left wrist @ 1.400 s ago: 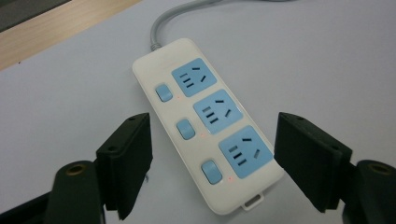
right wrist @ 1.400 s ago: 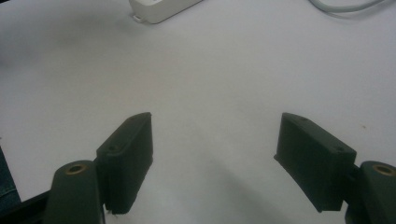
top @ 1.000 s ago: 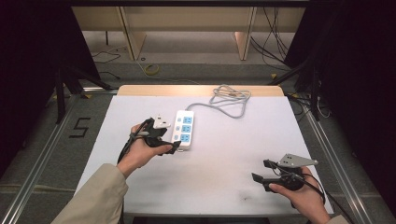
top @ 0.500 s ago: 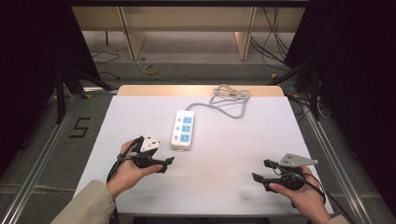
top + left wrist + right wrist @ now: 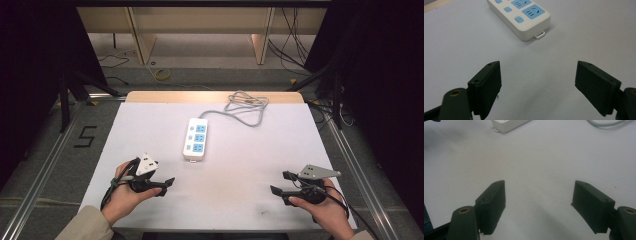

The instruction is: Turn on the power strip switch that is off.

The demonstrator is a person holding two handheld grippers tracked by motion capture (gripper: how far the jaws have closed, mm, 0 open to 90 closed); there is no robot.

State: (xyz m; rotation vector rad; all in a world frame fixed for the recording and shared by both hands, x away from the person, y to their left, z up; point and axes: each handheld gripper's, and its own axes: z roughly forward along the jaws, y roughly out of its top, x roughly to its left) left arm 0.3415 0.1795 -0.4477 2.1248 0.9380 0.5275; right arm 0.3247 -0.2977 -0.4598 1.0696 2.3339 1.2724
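A white power strip (image 5: pixel 196 139) with blue sockets lies in the middle of the white table (image 5: pixel 240 165). Its grey cable (image 5: pixel 245 107) coils toward the far edge. My left gripper (image 5: pixel 165 185) is held low near the front left, open and holding nothing, a short way in front of the strip. In the left gripper view the jaws of the left gripper (image 5: pixel 537 75) stand wide apart, with the strip's near end (image 5: pixel 524 15) ahead. My right gripper (image 5: pixel 281 183) rests open at the front right. In the right gripper view, the right gripper (image 5: pixel 539 192) faces bare table, with the strip (image 5: pixel 509 124) and cable (image 5: pixel 606 122) beyond.
A wooden strip (image 5: pixel 215 97) runs along the table's far edge. Metal rails (image 5: pixel 47 165) flank the table on both sides. A "5" mark (image 5: pixel 85 136) is on the floor at left. Loose cables (image 5: pixel 295 45) lie on the floor behind the table.
My left gripper has drawn back from beside the power strip toward the table's front left edge. The right gripper has stayed in place.
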